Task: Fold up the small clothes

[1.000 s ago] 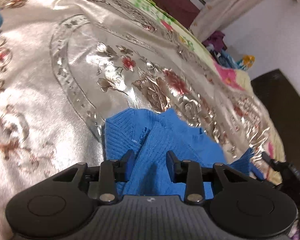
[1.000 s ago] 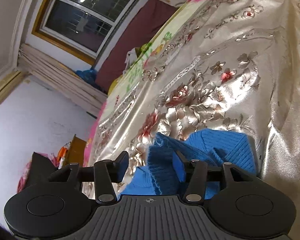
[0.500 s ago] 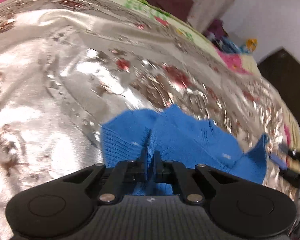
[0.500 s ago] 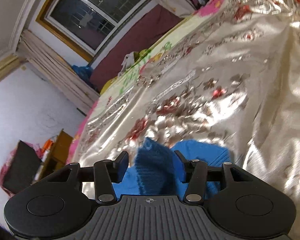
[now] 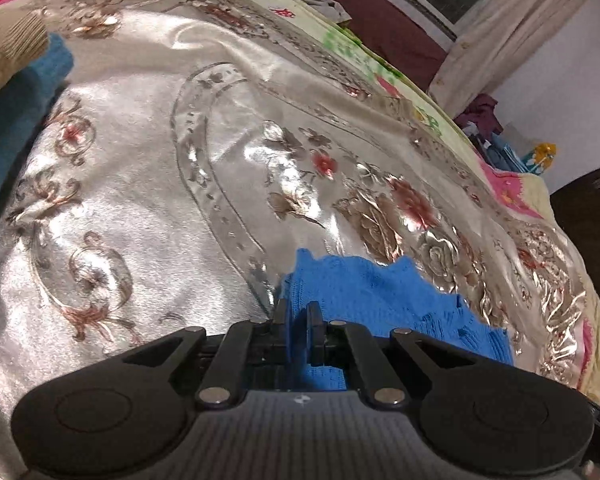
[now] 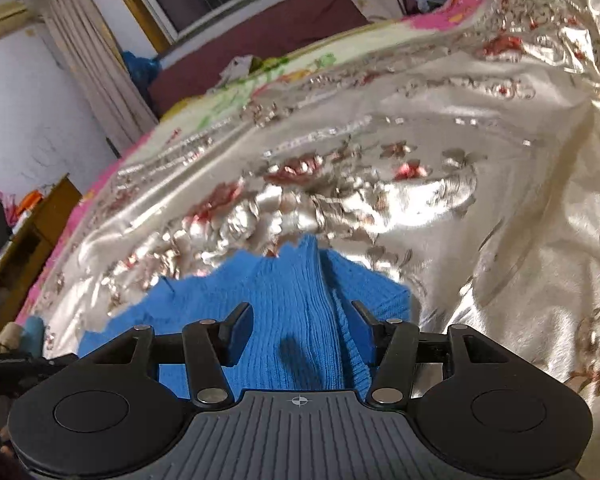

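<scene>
I see a shiny floral bedspread (image 5: 148,184) filling both views, with the blue knit garment (image 5: 364,292) lying rumpled on it just ahead of my tools. My left gripper (image 5: 298,320) is clamped on a fold at the garment's edge. My right gripper (image 6: 300,332) has its jaws spread, having just opened wider, with a raised ridge of the knit between them, unpinched.
</scene>
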`<state>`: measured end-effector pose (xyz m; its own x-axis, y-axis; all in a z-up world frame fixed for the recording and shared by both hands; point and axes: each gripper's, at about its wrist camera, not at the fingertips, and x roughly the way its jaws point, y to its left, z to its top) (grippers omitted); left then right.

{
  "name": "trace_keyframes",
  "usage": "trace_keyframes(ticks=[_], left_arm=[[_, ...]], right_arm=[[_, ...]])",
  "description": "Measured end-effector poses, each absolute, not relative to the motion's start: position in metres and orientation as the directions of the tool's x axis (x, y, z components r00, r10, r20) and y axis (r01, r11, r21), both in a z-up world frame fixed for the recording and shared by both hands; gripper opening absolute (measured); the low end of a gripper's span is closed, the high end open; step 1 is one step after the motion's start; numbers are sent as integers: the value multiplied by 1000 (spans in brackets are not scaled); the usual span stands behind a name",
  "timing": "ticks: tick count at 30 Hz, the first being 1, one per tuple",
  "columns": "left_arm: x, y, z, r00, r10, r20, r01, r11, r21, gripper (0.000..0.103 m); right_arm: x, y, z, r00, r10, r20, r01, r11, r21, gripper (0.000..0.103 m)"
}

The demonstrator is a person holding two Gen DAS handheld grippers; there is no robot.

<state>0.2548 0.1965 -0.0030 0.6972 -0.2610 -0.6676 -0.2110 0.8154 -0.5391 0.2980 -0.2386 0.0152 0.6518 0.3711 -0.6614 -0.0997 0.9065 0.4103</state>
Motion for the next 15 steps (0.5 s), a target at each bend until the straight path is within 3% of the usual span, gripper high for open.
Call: trace_keyframes(ticks=[1, 3, 4, 5, 7, 15], left_arm=[[255, 194, -1, 698, -259, -668, -205, 822, -532, 10], [254, 190, 3, 700, -253, -668, -195, 832, -520, 10], [254, 189, 4, 701, -251, -667, -193, 834, -516, 10], [252, 188, 5, 703, -248, -667, -190, 838, -512, 11], [250, 187, 8, 706, -244, -665, -185, 843, -506, 11], [228, 165, 14, 719, -233, -654, -116, 888, -445, 14]], right_arm=[[297, -235, 14, 643, 371, -670, -113, 911, 396, 52], [293, -227, 11, 634, 334, -698, -131, 935, 329, 39], [292, -224, 10, 628, 308, -714, -133, 947, 292, 22], [291, -224, 7, 623, 286, -728, -122, 955, 270, 12], [289, -231, 6, 626, 285, -726, -96, 952, 291, 7], [275, -262, 13, 684, 268, -678, -7, 932, 362, 6]])
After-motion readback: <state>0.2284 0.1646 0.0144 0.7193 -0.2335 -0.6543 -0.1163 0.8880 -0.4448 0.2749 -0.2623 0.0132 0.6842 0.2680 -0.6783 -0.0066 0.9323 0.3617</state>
